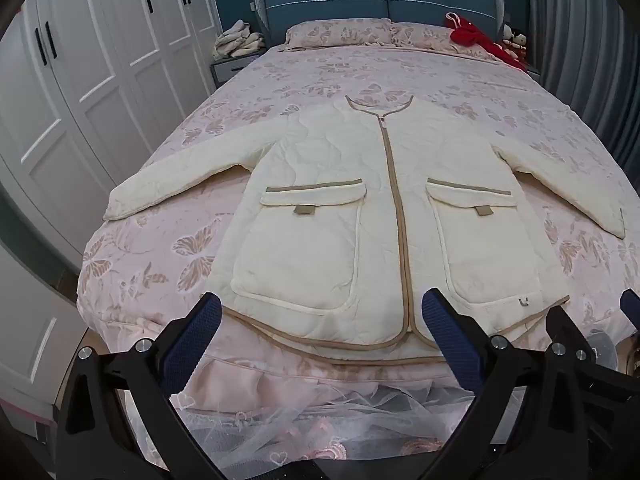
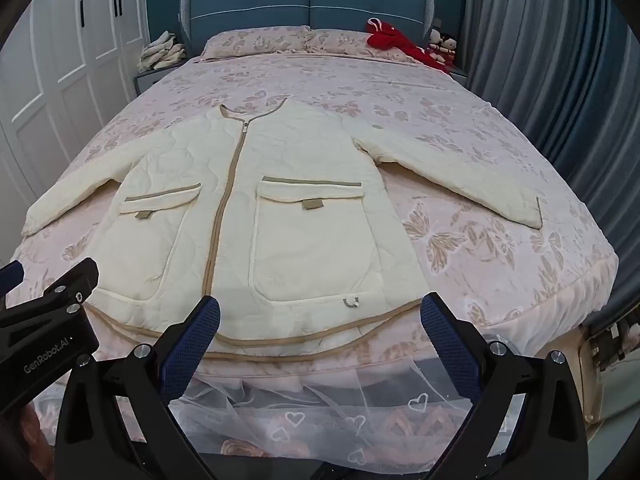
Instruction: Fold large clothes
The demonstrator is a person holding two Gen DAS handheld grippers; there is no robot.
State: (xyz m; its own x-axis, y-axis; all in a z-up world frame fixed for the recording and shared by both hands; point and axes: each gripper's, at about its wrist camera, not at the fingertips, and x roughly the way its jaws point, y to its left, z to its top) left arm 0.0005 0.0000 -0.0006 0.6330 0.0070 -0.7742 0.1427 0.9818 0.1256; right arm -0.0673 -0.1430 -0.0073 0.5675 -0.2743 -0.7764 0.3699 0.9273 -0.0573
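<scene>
On the bed (image 1: pixel 280 80), the jacket (image 1: pixel 360 208) lies just beyond both spread tools.

Left claw (image 1: pixel 320 320) base cut off by the lower edge, right claw (image 2: pixel 320 320) likewise, small dolls (image 2: pixel 442 46) beside the red garment (image 2: pixel 394 42) too small to make out, bed (image 2: pixel 520 280) underside veiled behind sheer netting (image 2: pixel 320 420)

Even, soft indoor light, sharp centre, strong fisheye bending, dark corners.
</scene>
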